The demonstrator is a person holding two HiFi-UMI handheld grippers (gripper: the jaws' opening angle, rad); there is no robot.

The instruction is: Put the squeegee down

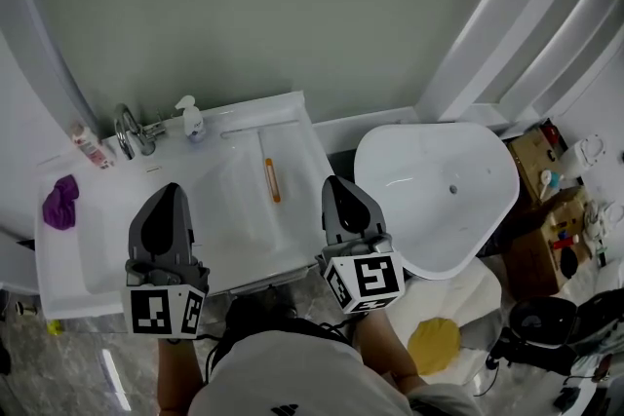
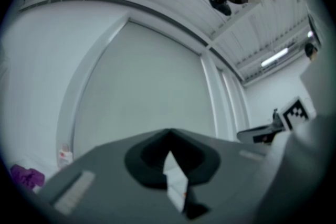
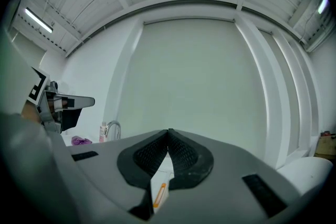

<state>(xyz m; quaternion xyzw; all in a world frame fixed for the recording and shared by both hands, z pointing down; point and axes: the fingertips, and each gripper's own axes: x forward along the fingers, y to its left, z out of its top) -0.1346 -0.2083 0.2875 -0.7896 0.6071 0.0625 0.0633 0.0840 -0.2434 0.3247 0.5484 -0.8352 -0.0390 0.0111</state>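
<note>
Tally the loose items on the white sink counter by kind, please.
Purple crumpled cloth: 1
White squeegee with orange handle: 1
Bottles: 2 (white pump bottle, small pink-labelled bottle)
Total: 4

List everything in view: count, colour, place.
white sink counter: one, white, lower left
white squeegee with orange stripe: one, lying on counter's right part
chrome tap: one, silver, counter's back edge
white pump bottle: one, right of tap
pink-labelled bottle: one, left of tap
purple cloth: one, counter's left end
white rounded basin: one, right of counter
brown cardboard boxes: several, right edge
left tongs: one, dark grey, shut, empty, above counter's front
right tongs: one, dark grey, shut, empty, above counter's right corner
</note>
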